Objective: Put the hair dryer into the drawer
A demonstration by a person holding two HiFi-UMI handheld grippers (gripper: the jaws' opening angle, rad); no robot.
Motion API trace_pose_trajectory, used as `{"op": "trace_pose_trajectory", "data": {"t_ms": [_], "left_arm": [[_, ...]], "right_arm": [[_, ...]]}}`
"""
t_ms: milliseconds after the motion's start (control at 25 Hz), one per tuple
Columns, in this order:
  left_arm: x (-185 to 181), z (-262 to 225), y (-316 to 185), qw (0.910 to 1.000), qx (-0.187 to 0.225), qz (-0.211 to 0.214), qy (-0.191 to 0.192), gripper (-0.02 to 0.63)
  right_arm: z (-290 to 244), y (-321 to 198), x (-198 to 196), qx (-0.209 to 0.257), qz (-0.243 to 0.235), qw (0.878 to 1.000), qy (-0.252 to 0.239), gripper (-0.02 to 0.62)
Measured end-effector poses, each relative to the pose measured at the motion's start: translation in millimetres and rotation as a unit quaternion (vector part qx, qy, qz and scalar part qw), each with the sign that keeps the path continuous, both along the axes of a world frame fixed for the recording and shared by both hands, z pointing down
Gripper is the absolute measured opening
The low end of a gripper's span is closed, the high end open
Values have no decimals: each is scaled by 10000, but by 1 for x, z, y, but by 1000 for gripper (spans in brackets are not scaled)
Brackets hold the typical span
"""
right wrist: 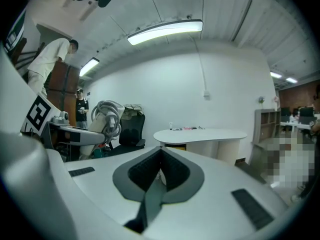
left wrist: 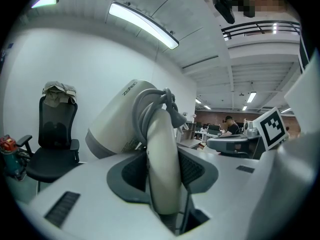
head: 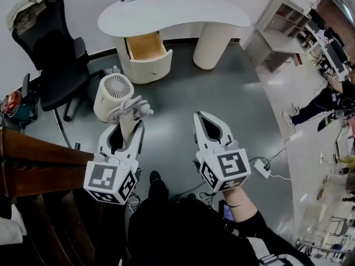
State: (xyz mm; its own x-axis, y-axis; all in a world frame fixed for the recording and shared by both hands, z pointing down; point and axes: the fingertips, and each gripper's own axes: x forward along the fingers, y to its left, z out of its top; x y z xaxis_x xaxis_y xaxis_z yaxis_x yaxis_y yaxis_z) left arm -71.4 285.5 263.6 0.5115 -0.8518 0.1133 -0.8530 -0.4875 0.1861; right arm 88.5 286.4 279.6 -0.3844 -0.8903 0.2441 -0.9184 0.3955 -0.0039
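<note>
My left gripper (head: 130,125) is shut on the handle of the cream hair dryer (head: 113,96), whose grey cord is wound round the handle. In the left gripper view the hair dryer (left wrist: 125,121) stands upright between the pads, its barrel pointing left. My right gripper (head: 201,116) hangs beside it to the right, shut, with nothing in it; its view shows the pads (right wrist: 150,174) closed together. Far ahead, the open wooden drawer (head: 145,46) juts out from under the white curved desk (head: 177,13). The hair dryer (right wrist: 102,116) also shows at the left of the right gripper view.
A black office chair (head: 52,54) stands at the left. A brown wooden railing (head: 39,159) runs along the near left. An open shelf unit (head: 280,29) stands at the right of the desk. A white power strip (head: 262,168) with cables lies on the grey floor.
</note>
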Motion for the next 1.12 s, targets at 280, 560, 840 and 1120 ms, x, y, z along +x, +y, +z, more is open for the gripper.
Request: {"op": "trace_pose_trajectory", "data": {"t_ms": [280, 560, 840, 1120], "left_arm": [[-31, -1, -23, 9997, 17, 230, -39, 160], [-47, 4, -29, 9994, -73, 328, -9, 160], [-56, 11, -37, 9994, -104, 323, -12, 160], [-64, 19, -58, 9995, -183, 241, -124, 160]], "right_arm": [[0, -24, -42, -26, 145, 9999, 44, 2], [3, -28, -63, -191, 151, 9995, 179, 2], [5, -37, -71, -239, 184, 9990, 323, 2], [11, -56, -75, -261, 245, 9988, 347, 2]]}}
